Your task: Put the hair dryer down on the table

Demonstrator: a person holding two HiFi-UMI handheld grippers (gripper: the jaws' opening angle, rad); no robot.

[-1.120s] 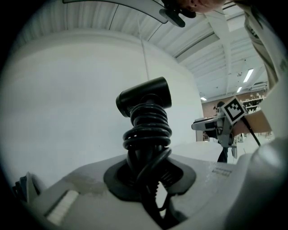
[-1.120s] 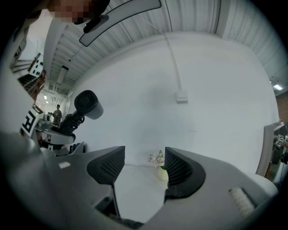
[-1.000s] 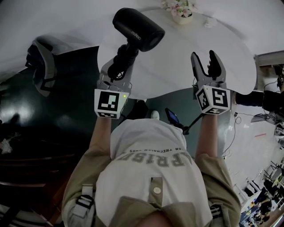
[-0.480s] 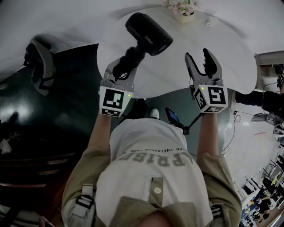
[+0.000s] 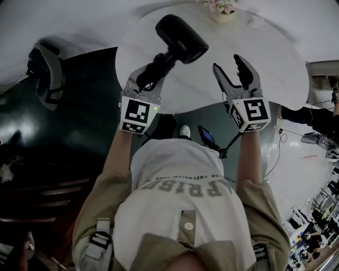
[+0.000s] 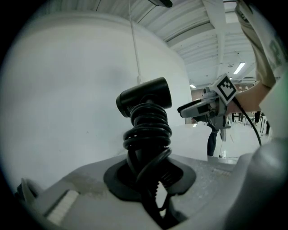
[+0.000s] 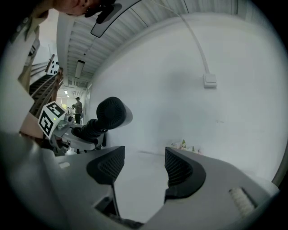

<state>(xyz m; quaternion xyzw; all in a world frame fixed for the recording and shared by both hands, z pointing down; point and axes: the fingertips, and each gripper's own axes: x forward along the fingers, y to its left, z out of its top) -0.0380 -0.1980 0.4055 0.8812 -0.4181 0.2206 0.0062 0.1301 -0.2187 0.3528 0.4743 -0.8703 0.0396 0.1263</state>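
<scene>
A black hair dryer [image 5: 181, 38] is held up over the white round table [image 5: 275, 63], its barrel pointing up and right. My left gripper [image 5: 150, 78] is shut on its handle, where the black cord is coiled round [image 6: 147, 130]. In the left gripper view the dryer's head [image 6: 144, 96] stands above the jaws. My right gripper [image 5: 233, 71] is open and empty, a short way right of the dryer, over the table's near edge. The right gripper view shows the dryer [image 7: 111, 113] at the left and bare tabletop between the pads [image 7: 181, 168].
A small pot of flowers [image 5: 221, 9] and a small white object [image 5: 254, 22] sit at the table's far side. A dark chair [image 5: 45, 71] stands at the left on the dark floor. A phone on a stand [image 5: 207, 140] is below the table edge.
Both grippers have moved forward over the table, and the dryer has shifted right and further in. The right gripper has drawn a little closer to the dryer.
</scene>
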